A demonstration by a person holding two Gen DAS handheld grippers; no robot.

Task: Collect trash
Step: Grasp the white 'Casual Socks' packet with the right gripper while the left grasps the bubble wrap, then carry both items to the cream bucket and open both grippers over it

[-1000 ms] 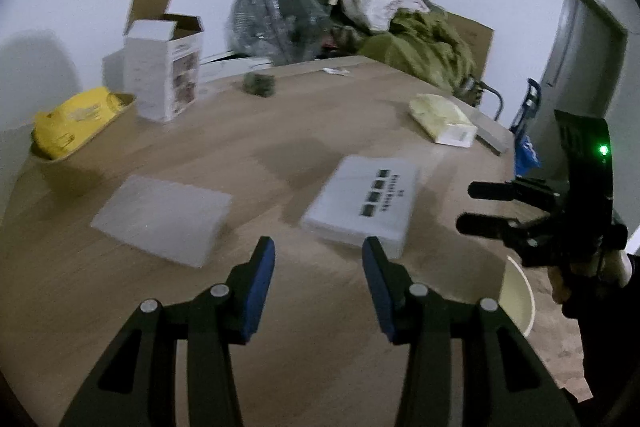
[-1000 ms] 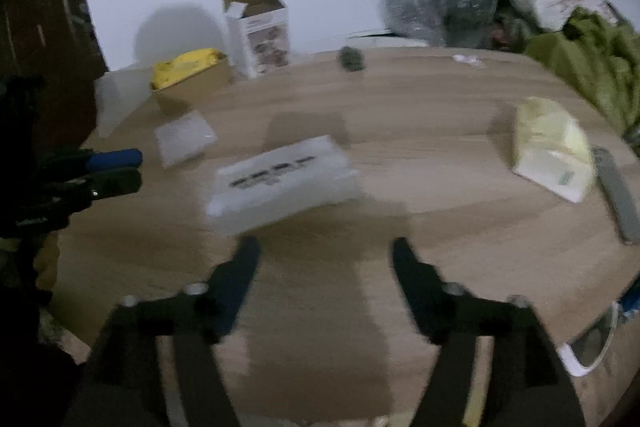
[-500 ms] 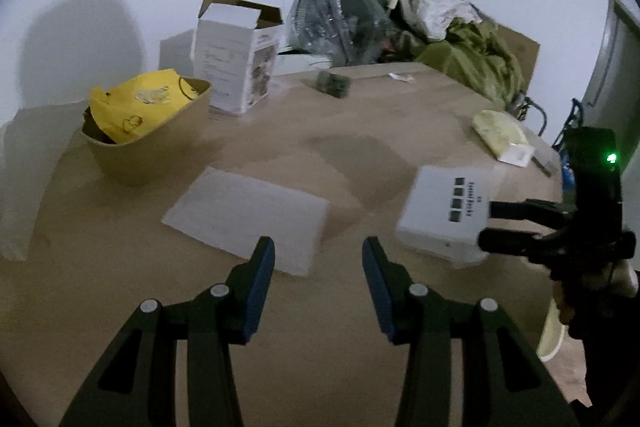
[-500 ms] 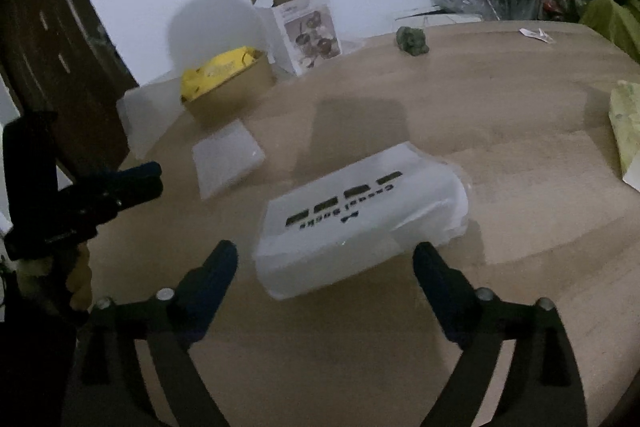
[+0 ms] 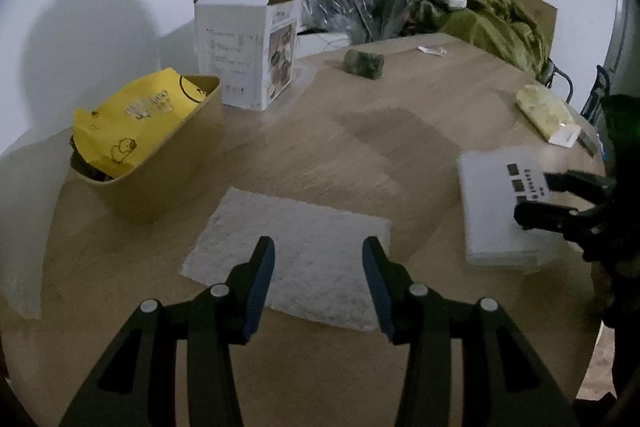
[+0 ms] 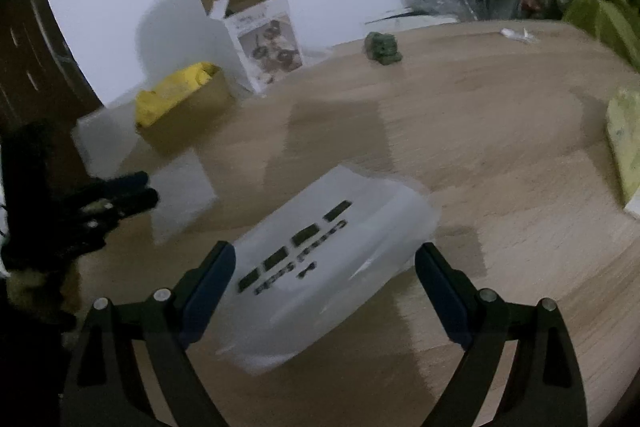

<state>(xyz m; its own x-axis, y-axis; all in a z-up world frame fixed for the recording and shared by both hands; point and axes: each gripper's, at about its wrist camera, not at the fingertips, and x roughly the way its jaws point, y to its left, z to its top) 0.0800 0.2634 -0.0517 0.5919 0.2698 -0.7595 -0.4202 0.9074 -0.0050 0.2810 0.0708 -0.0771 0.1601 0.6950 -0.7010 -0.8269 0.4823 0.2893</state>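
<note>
A flat white foam sheet lies on the wooden table, right in front of my left gripper, which is open with its tips over the sheet's near edge. A white plastic package with black print lies between the wide-open fingers of my right gripper; it also shows in the left wrist view with the right gripper over it. A tan bin holding a yellow bag stands at the left.
An open white carton stands behind the bin. A green lump, a small white scrap and a yellow packet lie further back. A wrapped fan and piled clothes sit at the far edge.
My left gripper has swung left and forward onto the foam sheet. My right gripper has closed in on the white package, which now sits between its fingers.
</note>
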